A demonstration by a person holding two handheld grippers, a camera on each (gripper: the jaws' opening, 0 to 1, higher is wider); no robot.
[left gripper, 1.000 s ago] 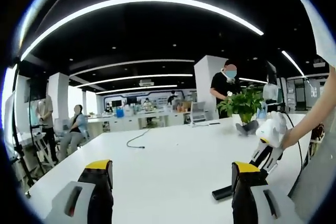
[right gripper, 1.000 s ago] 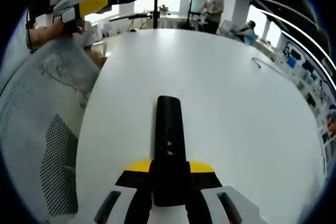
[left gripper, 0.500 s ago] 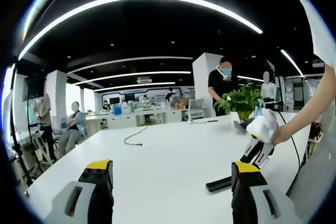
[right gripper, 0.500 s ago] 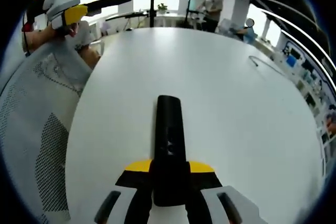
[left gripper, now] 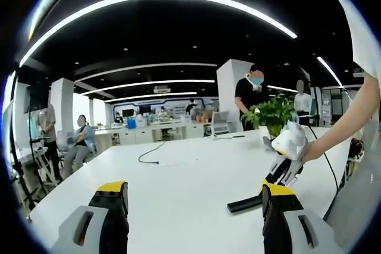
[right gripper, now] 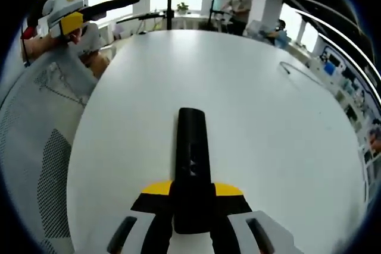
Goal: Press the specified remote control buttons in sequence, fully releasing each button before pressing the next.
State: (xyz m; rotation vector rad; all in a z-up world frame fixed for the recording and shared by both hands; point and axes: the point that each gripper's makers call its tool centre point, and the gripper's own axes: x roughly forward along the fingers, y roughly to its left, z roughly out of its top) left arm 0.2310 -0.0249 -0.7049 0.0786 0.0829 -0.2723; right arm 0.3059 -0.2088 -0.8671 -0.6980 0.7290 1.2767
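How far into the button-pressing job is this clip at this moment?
Done: the right gripper is shut on the black remote control, held out over the white table.
In hand: the left gripper is open and raised, pointing across the room, nothing between its jaws.
Left: no press is visible; whether any button has been pressed cannot be told, so the sequence looks still to do.

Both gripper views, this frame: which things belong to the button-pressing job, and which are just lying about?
Job:
remote control, clamped between the right gripper's jaws above the white table
left gripper, jaws apart, holding nothing

Lying about:
potted plant
loose cable on the table
mesh chair beside the table
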